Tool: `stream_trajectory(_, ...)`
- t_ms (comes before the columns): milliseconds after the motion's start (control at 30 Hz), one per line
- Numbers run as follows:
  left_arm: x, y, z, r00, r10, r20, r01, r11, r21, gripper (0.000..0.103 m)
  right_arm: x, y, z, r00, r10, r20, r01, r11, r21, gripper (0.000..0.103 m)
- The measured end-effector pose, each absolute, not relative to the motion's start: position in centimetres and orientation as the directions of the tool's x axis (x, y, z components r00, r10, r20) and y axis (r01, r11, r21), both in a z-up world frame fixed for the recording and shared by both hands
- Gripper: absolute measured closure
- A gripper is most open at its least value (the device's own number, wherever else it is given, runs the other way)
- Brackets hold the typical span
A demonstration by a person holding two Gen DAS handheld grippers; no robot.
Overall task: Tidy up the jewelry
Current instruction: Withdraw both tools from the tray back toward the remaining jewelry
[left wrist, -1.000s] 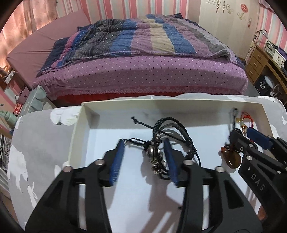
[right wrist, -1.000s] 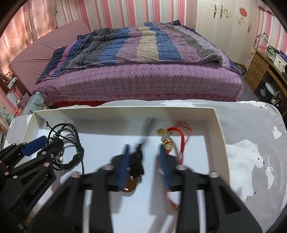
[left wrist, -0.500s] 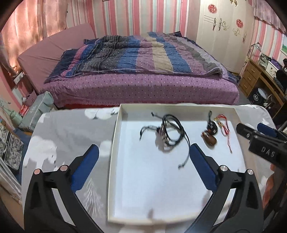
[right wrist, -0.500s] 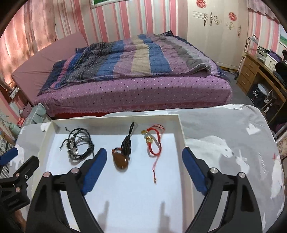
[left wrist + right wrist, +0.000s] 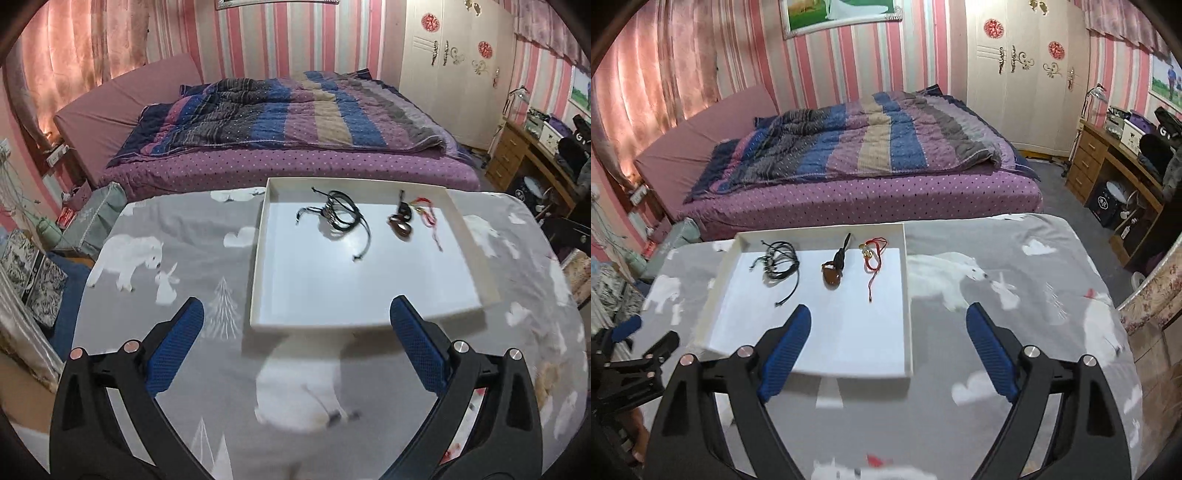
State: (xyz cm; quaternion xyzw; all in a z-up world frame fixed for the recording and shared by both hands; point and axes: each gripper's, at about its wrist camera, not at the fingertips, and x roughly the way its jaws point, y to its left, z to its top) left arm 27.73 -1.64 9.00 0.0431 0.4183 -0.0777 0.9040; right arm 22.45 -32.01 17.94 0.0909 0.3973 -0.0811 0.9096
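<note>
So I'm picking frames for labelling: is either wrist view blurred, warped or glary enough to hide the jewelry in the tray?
Left wrist: tray and black bracelet sharp enough, near cloth smeared, soft sheen on the tray floor. Right wrist: bracelet, pendant and red cord readable, bottom edge blurred. Both: strong fisheye bending, dark corners.

Soft, even indoor light is filling both views, with a warmer pink glow coming through the curtains (image 5: 74, 70) at the left. The white tray (image 5: 476, 280) is reflecting a pale bluish sheen, without harsh glare, and the jewelry is casting only faint shadows. Fisheye distortion is bending the striped wall (image 5: 746, 55) and the worktop (image 5: 1034, 258) edges, and dark vignetting is closing in at the corners. Motion blur is smearing the cloth's nearest print (image 5: 299, 384) and the tray's near rim; the farther room is staying fairly sharp.
</note>
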Motion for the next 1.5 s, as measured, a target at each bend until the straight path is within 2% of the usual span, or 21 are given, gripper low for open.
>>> stream_trajectory(300, 19.4, -1.9, 12.0, 0.663, -0.202, -0.721, 0.251, 0.967, -0.041, 0.003, 13.7, -32.6, 21.1, 0.707, -0.078, -0.703, 0.171, 0.983, 0.063, 0.017)
stream_trajectory(567, 16.3, -2.8, 11.4, 0.652, -0.191, -0.734, 0.250, 0.968, -0.030, 0.003, 9.4, -33.4, 20.6, 0.716, -0.107, -0.690, 0.183, 0.982, 0.038, 0.017)
stream_trajectory(767, 14.8, -3.6, 10.6, 0.664, -0.155, -0.731, 0.244, 0.970, 0.016, 0.003, 7.7, -34.1, 19.6, 0.711, -0.107, -0.695, 0.196, 0.979, 0.049, 0.017)
stream_trajectory(1033, 13.0, -4.4, 9.2, 0.657, -0.186, -0.730, 0.278, 0.961, 0.005, 0.003, 6.3, -34.4, 17.7, 0.697, -0.106, -0.709, 0.195, 0.980, 0.045, 0.017)
stream_trajectory(1500, 12.9, -5.7, 5.5, 0.592, -0.206, -0.780, 0.310, 0.951, -0.016, 0.003, 5.6, -35.8, 13.8, 0.652, -0.117, -0.749, 0.222, 0.974, 0.041, 0.017)
